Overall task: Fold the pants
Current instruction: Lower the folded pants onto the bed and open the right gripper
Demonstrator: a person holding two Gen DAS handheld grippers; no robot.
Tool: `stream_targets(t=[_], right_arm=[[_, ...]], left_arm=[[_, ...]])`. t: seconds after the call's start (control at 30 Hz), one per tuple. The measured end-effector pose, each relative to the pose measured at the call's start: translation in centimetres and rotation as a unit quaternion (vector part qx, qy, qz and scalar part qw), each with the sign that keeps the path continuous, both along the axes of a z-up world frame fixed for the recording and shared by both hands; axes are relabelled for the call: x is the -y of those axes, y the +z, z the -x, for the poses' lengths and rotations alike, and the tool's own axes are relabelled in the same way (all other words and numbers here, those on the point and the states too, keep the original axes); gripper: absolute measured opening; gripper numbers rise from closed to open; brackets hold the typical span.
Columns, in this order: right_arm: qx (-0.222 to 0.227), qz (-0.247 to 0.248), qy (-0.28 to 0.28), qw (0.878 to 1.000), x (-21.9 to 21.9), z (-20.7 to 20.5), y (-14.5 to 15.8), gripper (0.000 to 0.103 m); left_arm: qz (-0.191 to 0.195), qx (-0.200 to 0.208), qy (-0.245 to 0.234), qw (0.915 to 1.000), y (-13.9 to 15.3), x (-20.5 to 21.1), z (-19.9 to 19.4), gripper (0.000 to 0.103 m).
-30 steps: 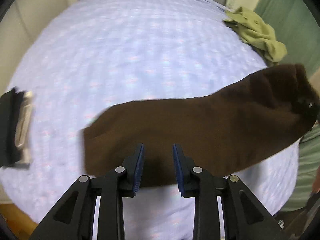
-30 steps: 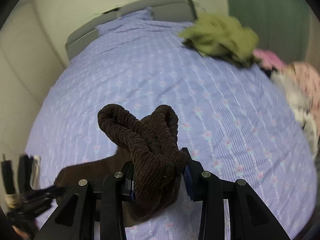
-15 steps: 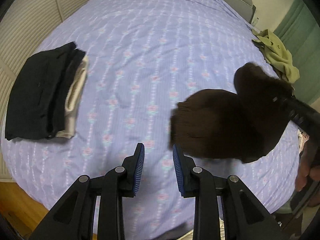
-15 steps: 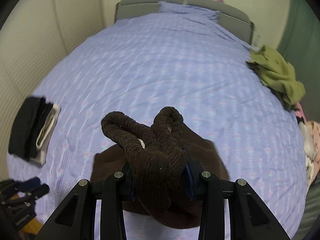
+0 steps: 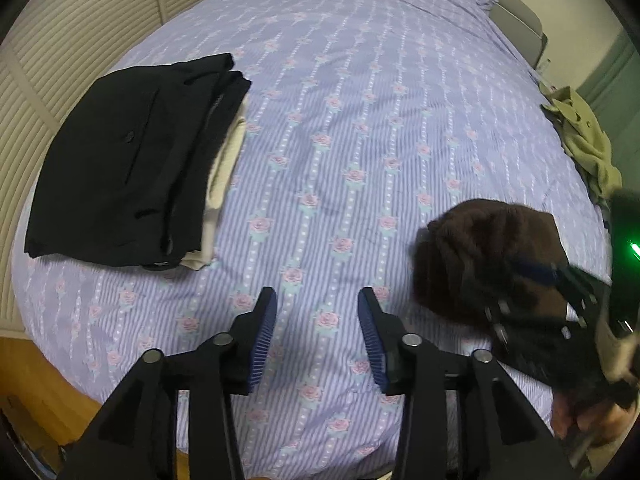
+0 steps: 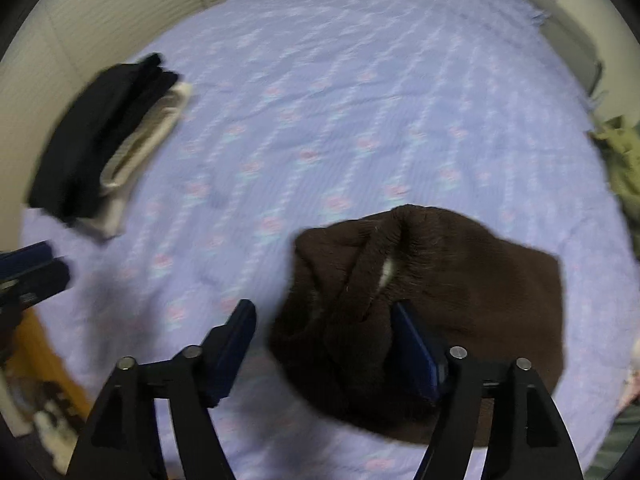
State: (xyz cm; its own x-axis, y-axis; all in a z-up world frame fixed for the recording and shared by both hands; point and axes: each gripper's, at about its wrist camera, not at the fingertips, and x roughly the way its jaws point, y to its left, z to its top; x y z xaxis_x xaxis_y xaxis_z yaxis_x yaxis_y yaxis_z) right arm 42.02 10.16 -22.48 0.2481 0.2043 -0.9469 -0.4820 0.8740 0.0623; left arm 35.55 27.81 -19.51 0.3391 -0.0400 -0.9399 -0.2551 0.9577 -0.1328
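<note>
The brown corduroy pants (image 6: 432,280) lie bunched in a folded heap on the lilac flowered bedspread (image 6: 320,100). My right gripper (image 6: 326,340) is open, its jaws spread wide; the heap rests against the right finger and the left finger stands clear. In the left wrist view the pants (image 5: 480,256) lie at the right, with the right gripper (image 5: 560,292) on their near side. My left gripper (image 5: 316,336) is open and empty above the bare bedspread (image 5: 340,120), left of the pants.
A folded stack of black and cream clothes (image 5: 132,160) lies at the bed's left edge, also in the right wrist view (image 6: 108,140). Olive clothing (image 5: 584,140) lies at the far right edge. The headboard (image 5: 516,12) is at the far end. Wooden floor (image 5: 32,376) shows at bottom left.
My right gripper has opened and let go of the brown pants, which dropped into a heap on the bed. My left gripper opened wider and the view swung toward the folded stack.
</note>
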Motion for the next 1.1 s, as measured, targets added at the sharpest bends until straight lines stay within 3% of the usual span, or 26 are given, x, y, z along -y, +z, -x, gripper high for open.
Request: stream_targets(t=[0.17,0.23,0.33,0.4,0.5,0.67,0.7,0.8,0.97,1.1], right_arm=[[-0.039,-0.1,0.041,0.993,2.3,3.4,4.1,0.074],[-0.002,-0.111,0.042,0.993,4.3,4.7,6.6,0.074],[0.044,-0.079,-0.019,0.996,8.6,4.7,7.8,0.074],[0.054,-0.061,-0.074,0.994,12.4,3.5,7.4,0.074],[0.031,-0.046,-0.172,0.984,18.7,1.0,5.3,0.074],[0.009,-0.036,-0.247,0.968,24.7,-1.2,2.8,0.074],[0.004,-0.041,-0.254,0.966,25.4,-1.4,2.4,0.074],[0.002,-0.046,-0.263,0.964,26.8,-1.5,1.9,0.074],[-0.001,-0.061,-0.253,0.966,27.4,-1.3,1.5,0.074],[-0.004,-0.066,-0.234,0.97,26.9,-1.3,1.2,0.074]], left_arm=[[-0.016,0.014,-0.007,0.9997,1.1,1.2,0.0,0.053],[-0.011,0.024,-0.027,0.9993,1.6,2.8,-0.2,0.053],[0.024,0.04,-0.063,0.9969,2.2,6.1,-0.7,0.054],[0.051,0.048,-0.079,0.9944,2.3,8.3,-1.7,0.056],[0.086,0.049,-0.102,0.9898,1.8,12.0,-4.4,0.058],[0.07,0.029,-0.129,0.9887,0.4,16.6,-8.4,0.057],[0.064,0.021,-0.132,0.9889,0.1,17.4,-9.1,0.056],[0.064,0.01,-0.137,0.9885,-0.5,19.0,-10.1,0.039],[0.058,-0.001,-0.124,0.9906,-1.6,19.0,-10.5,0.038],[0.092,-0.023,-0.111,0.9893,-2.9,18.0,-10.5,0.035]])
